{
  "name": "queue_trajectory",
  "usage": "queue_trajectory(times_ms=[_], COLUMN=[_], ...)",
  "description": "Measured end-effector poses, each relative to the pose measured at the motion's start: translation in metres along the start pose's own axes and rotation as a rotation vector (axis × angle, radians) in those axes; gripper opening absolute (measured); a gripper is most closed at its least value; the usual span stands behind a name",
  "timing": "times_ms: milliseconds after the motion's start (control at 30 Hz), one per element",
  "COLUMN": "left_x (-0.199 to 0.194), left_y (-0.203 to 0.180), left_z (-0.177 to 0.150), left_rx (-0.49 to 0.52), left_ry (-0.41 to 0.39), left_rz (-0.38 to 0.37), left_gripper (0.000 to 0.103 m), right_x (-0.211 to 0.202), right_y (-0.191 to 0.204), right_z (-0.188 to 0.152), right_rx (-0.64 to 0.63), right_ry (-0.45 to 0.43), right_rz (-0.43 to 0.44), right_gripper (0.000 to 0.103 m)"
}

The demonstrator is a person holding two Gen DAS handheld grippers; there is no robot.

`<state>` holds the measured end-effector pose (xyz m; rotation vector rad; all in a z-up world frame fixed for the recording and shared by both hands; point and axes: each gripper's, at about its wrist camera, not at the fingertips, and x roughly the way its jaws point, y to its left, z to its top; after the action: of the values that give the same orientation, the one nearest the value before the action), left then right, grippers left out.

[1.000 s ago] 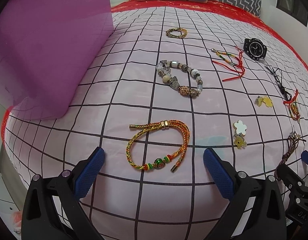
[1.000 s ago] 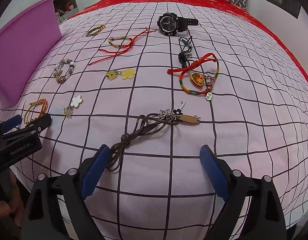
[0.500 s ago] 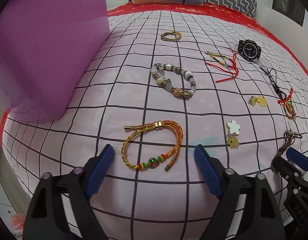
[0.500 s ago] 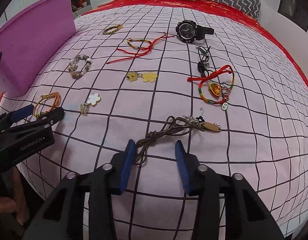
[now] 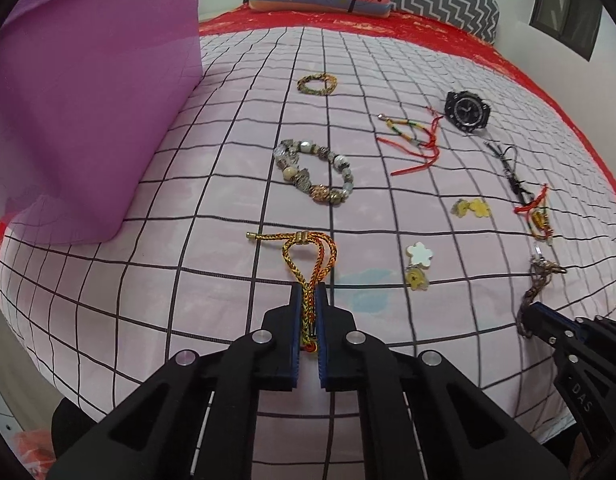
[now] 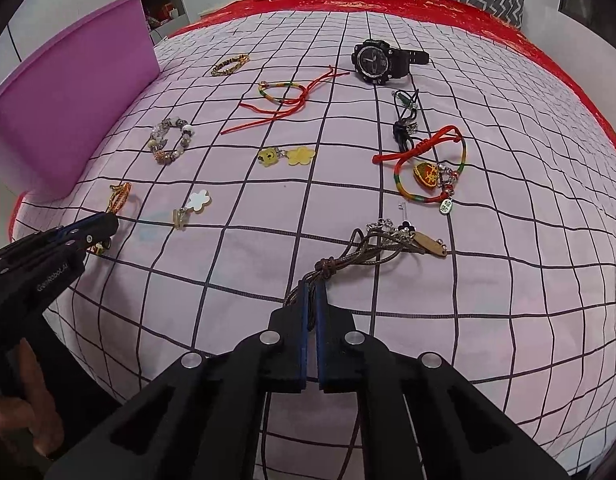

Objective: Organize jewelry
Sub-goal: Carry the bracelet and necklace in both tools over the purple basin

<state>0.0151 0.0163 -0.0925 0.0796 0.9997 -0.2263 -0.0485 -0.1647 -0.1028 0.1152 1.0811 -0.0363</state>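
Note:
My left gripper (image 5: 307, 294) is shut on the orange braided bracelet (image 5: 308, 254), whose loop lies ahead of the fingertips on the checked sheet. It also shows in the right wrist view (image 6: 118, 198). My right gripper (image 6: 311, 290) is shut on the brown cord necklace (image 6: 366, 250), whose metal charms and tan tag trail to the right. The right gripper also shows at the right edge of the left wrist view (image 5: 526, 316), pinching the cord. A purple bin (image 5: 88, 120) stands at the left.
On the sheet lie a beaded bracelet (image 5: 314, 178), a small woven bracelet (image 5: 317, 84), a red string bracelet (image 6: 286, 96), a black watch (image 6: 374, 62), flower charms (image 6: 286, 156), a black cord (image 6: 406, 120) and a red bracelet with a pendant (image 6: 430, 168). Pillows lie at the far end.
Both grippers have closed: the left on the orange braided bracelet, squeezing its loop narrow, and the right on the brown cord necklace. Both have moved slightly forward.

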Motion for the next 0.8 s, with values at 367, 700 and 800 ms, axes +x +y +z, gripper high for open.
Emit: queue_trajectory(times_ms=[367,700,800], left_x=[-0.051,-0.101,-0.115], left_y=[-0.001,0.027,0.044], left_z=[0.017,0.054,0.070], left_rx=[0.012,-0.026,-0.052], left_ry=[-0.071,-0.129,-0.157], left_rz=[-0.073,-0.054,-0.051], left_gripper=[0.007,0.007,0.007], right_x=[-0.041,-0.093,-0.107], right_y=[0.008,0.048,0.068], right_z=[0.018,0.076,0.099], right_rx=[0.008,-0.070,-0.100], right_ry=[-0.077,-0.191,-0.234], right_rz=[0.062,0.154,0.186], right_gripper=[0.003,0.003,0.003])
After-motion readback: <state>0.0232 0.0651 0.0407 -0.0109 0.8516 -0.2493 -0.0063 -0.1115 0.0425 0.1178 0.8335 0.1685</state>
